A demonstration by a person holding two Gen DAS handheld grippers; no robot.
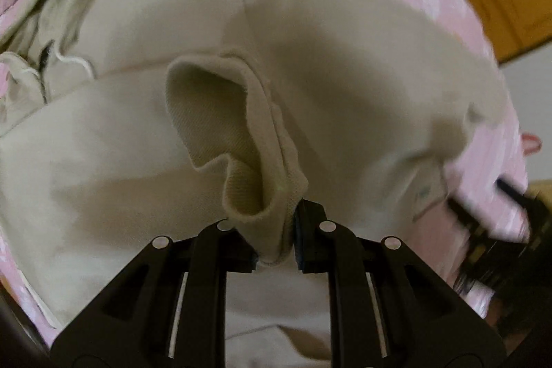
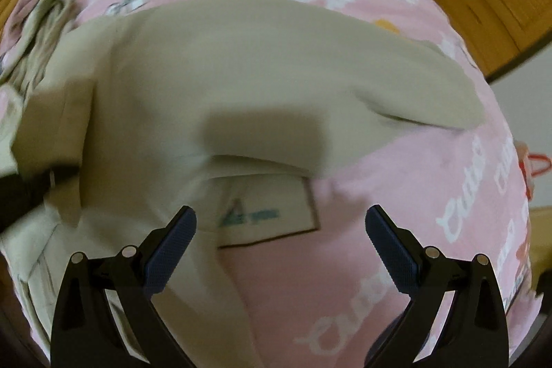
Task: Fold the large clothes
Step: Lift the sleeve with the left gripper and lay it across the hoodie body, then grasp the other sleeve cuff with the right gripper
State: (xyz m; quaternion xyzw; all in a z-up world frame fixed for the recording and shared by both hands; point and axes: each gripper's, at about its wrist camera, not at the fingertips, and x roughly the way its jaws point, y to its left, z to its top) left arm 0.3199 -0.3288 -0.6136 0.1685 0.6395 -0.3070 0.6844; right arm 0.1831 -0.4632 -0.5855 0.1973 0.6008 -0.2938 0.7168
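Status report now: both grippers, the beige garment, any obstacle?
Left gripper shut on a fold of the beige garment. Right gripper open, empty, above the garment's edge and pink bedsheet. No obstacle seen.

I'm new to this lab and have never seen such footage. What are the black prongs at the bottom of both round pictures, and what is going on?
They are two-finger grippers, one in each of a person's hands, each with a fisheye camera looking along its fingers. The left camera's picture shows the left gripper shut on a fold of a beige garment. The right camera's picture shows the right gripper open, holding nothing, above the garment's white label. The garment lies on a pink printed bedsheet.
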